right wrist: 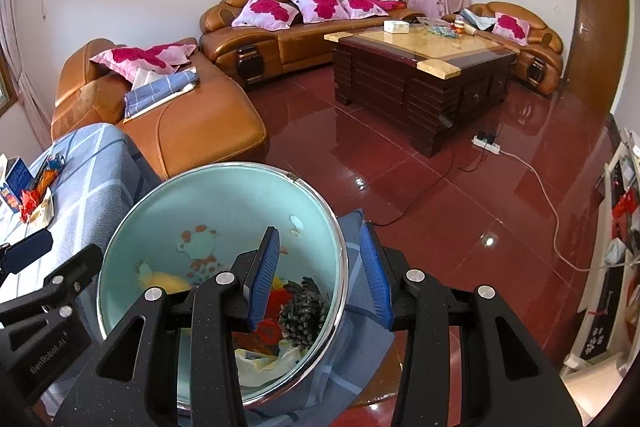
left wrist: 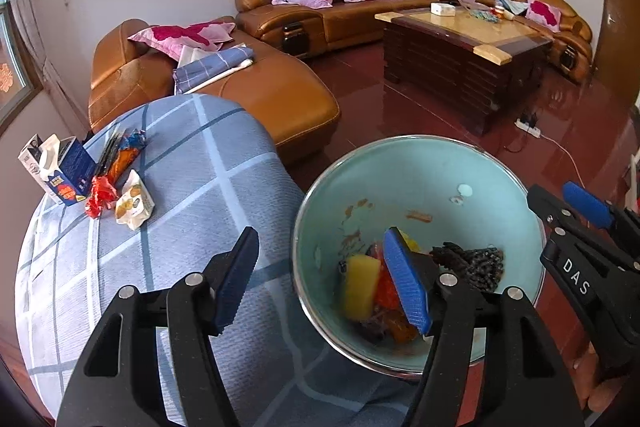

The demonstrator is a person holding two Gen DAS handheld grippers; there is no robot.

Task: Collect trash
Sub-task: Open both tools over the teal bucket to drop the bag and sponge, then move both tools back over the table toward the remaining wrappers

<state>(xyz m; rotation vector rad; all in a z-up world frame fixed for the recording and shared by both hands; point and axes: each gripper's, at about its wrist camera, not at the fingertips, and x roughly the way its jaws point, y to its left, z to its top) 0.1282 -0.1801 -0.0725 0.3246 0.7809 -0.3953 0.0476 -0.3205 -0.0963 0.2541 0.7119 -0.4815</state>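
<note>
At the right edge of the table (left wrist: 168, 211), which wears a blue checked cloth, stands a round basin (left wrist: 424, 183), pale green inside with a shiny metal rim. Part of it sticks out past the table edge, over the red floor (right wrist: 420, 195). In its bottom lies a heap of trash (left wrist: 380, 287): a yellow piece, red and orange wrappers, and one dark knobbly lump. I cannot count the pieces, as they lie on top of each other. Near the far left edge of the table sits more trash: one blue carton (left wrist: 66, 173) standing up with its top torn open, one red wrapper (left wrist: 100, 197), one cream snack bag (left wrist: 134, 203) and one long orange wrapper (left wrist: 126, 153), all close together. The left gripper (left wrist: 324, 283) hangs spread wide with nothing in it, one finger over the cloth and one over the basin. The right gripper (right wrist: 320, 279) is also spread and bare, with the basin's rim between its two blue pads.
</note>
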